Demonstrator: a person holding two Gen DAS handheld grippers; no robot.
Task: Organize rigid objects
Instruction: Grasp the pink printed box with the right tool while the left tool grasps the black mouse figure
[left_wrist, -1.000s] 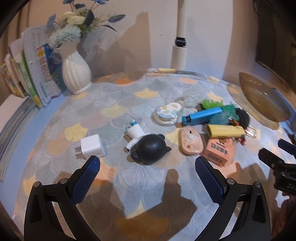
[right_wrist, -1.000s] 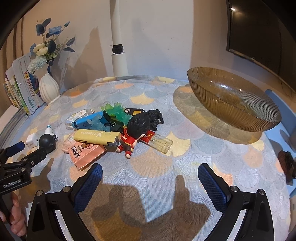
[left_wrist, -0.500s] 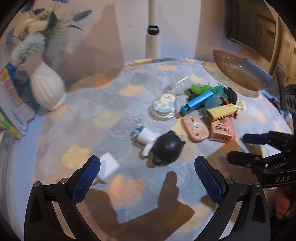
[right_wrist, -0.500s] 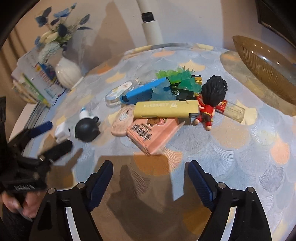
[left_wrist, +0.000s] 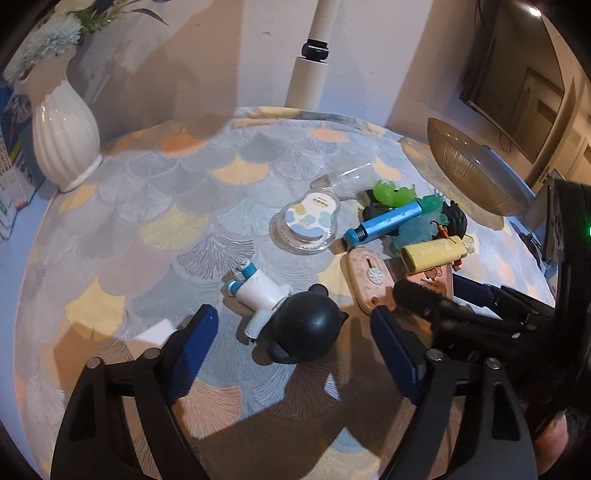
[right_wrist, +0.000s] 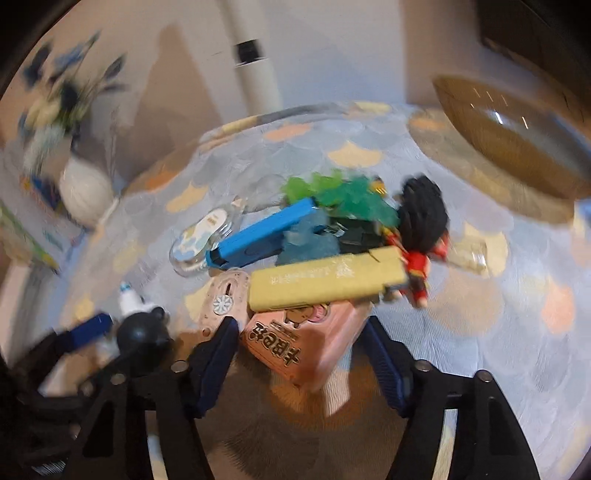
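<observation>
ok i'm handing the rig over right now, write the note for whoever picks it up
Left tongs: closing around the black-headed figurine, which lies between them; pads not yet on it.
Right tongs: closing around the pink box, a small gap still on both sides.
Rest of the pile sits beyond on the table: yellow case, blue tube, pink oval piece, green toys, red-suited doll, round clear case.
Glass bowl stands at the far right; nothing seen in it.
Done: nothing sorted. Left: grip, lift and place every piece.
</observation>
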